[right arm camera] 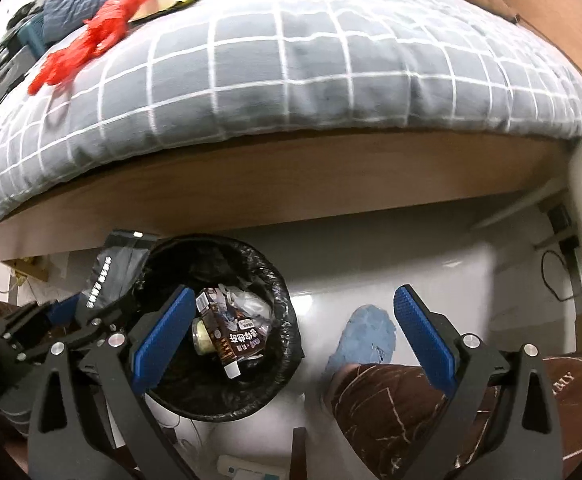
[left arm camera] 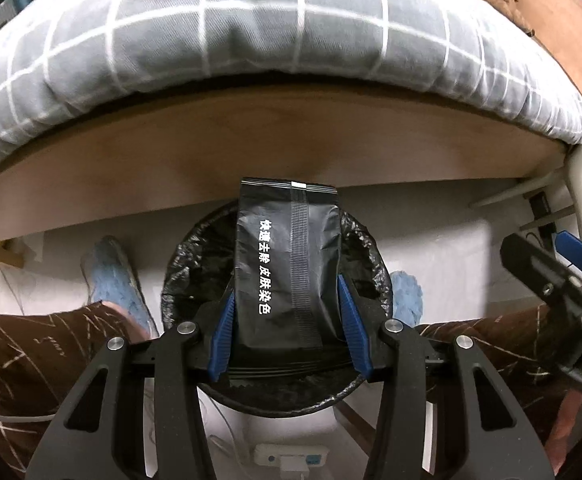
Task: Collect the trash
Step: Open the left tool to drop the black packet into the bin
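One view alone: carton [right arm camera: 235, 334] inside bin [right arm camera: 283, 292].

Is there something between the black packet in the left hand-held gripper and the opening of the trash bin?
Nothing visible. The black packet, clamped in the left hand-held gripper, hangs directly above the open trash bin.

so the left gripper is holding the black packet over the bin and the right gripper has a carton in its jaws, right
Not quite. The right gripper is open with nothing in its jaws, as the right wrist view shows. The left gripper does hold the black packet over the bin.
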The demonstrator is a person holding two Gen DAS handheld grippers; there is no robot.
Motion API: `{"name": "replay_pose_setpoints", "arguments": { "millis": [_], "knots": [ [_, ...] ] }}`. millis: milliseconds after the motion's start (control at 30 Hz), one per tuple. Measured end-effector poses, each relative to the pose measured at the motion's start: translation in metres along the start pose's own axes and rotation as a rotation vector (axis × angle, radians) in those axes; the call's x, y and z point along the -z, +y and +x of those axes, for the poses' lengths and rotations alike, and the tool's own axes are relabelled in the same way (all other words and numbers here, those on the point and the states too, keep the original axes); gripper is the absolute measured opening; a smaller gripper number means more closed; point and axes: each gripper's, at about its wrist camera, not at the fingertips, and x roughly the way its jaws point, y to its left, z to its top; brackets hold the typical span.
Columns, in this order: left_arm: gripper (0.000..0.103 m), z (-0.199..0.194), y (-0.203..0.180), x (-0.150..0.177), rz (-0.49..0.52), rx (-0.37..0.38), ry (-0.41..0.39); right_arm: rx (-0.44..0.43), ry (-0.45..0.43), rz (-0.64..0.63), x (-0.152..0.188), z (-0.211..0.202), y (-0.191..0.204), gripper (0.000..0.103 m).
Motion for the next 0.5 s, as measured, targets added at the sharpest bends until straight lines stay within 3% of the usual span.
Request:
{"name": "replay_pose_setpoints", "arguments": {
  "millis": [267,500],
  "knots": [
    [0.053,0.020,0.008,0.001,-0.010,-0.024,0.020,-0.012,0.024,0.003,-0.002,0.012,0.001,0.095],
    [0.076,0.020,0.017,0.003,-0.015,-0.052,0.011,-0.011,0.029,-0.013,0.000,0.017,0.007,0.095]
  ]
}}
